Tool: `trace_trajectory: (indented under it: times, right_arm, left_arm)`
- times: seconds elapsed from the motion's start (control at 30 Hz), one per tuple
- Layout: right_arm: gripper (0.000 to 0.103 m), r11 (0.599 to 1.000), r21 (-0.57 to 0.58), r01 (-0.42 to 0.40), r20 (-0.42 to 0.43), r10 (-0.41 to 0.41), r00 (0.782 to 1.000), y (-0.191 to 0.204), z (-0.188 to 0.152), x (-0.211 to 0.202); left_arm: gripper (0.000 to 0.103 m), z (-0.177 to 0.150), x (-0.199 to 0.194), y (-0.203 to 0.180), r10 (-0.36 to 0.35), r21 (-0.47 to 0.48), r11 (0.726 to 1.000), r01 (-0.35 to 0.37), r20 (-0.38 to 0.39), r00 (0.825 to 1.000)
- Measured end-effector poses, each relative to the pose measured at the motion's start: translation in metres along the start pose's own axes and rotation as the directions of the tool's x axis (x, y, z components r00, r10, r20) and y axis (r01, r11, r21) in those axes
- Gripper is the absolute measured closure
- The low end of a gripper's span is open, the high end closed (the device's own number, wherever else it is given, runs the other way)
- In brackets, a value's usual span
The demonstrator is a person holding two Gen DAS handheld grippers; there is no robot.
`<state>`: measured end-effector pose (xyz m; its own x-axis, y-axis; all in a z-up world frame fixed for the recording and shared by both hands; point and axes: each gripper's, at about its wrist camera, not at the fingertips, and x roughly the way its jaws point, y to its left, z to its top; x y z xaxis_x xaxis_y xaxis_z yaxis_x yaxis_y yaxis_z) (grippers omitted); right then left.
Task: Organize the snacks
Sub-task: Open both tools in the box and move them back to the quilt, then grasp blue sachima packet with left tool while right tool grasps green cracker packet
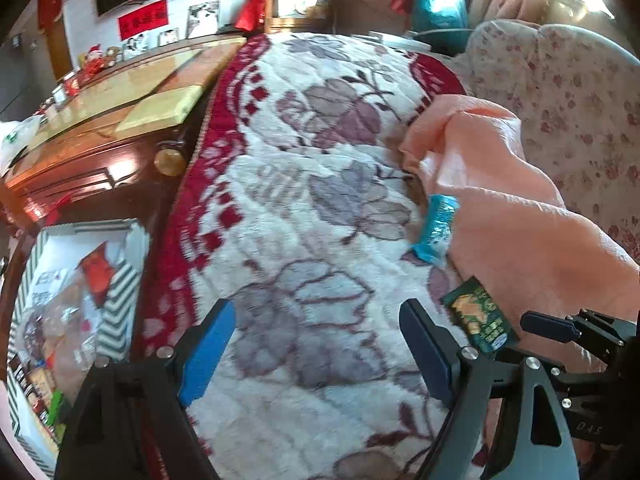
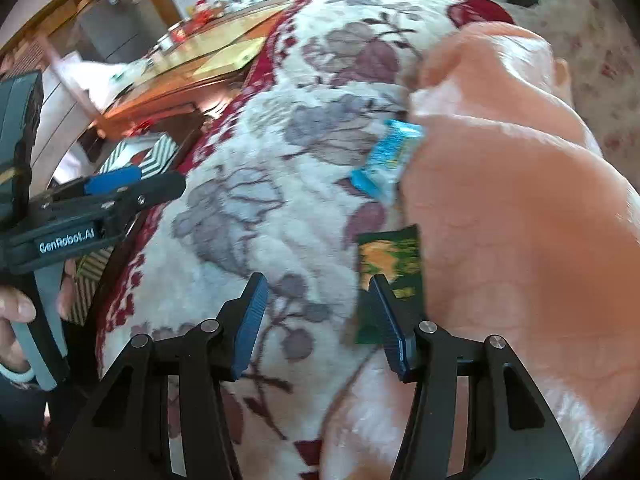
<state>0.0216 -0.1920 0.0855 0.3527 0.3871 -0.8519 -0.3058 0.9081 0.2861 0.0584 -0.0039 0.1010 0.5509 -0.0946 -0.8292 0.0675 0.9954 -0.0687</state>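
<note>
A blue snack packet and a dark green snack packet lie on the flowered blanket, both against the edge of a peach blanket. My left gripper hangs open over bare blanket, to the left of the green packet, with nothing between its blue pads. My right gripper is also open and empty. Its right fingertip overlaps the lower edge of the green packet. A striped box holding several snack packets sits beside the bed at the left.
The flowered white and red blanket covers the bed. The peach blanket is piled on the right. A wooden table with small items stands beyond the box. A hand holds the left gripper's handle.
</note>
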Motion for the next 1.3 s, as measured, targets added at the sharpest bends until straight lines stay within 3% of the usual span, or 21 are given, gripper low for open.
trace_trajectory:
  times: [0.37, 1.0, 1.03, 1.13, 1.3]
  right_arm:
    - [0.049, 0.995, 0.085, 0.045, -0.025, -0.043, 0.999, -0.036, -0.005, 0.011]
    - [0.049, 0.992, 0.119, 0.043, -0.05, -0.037, 0.998, -0.055, -0.006, 0.03]
    - [0.049, 0.992, 0.119, 0.043, -0.05, -0.038, 0.998, -0.055, -0.006, 0.03]
    - [0.049, 0.992, 0.121, 0.044, -0.05, -0.039, 0.998, -0.056, -0.006, 0.031]
    - [0.049, 0.992, 0.117, 0.042, -0.04, -0.037, 0.999, -0.057, -0.006, 0.031]
  left_arm:
    - [0.017, 0.03, 0.046, -0.042, -0.128, 0.035, 0.991, 0.13, -0.062, 0.99]
    - [0.017, 0.061, 0.123, -0.112, -0.198, 0.178, 0.958, 0.227, -0.166, 0.966]
    - [0.02, 0.062, 0.128, -0.114, -0.196, 0.178, 0.958, 0.226, -0.17, 0.966]
    - [0.068, 0.06, 0.144, -0.115, -0.183, 0.168, 0.961, 0.222, -0.217, 0.959]
    - [0.069, 0.056, 0.147, -0.108, -0.208, 0.147, 0.959, 0.244, -0.224, 0.952]
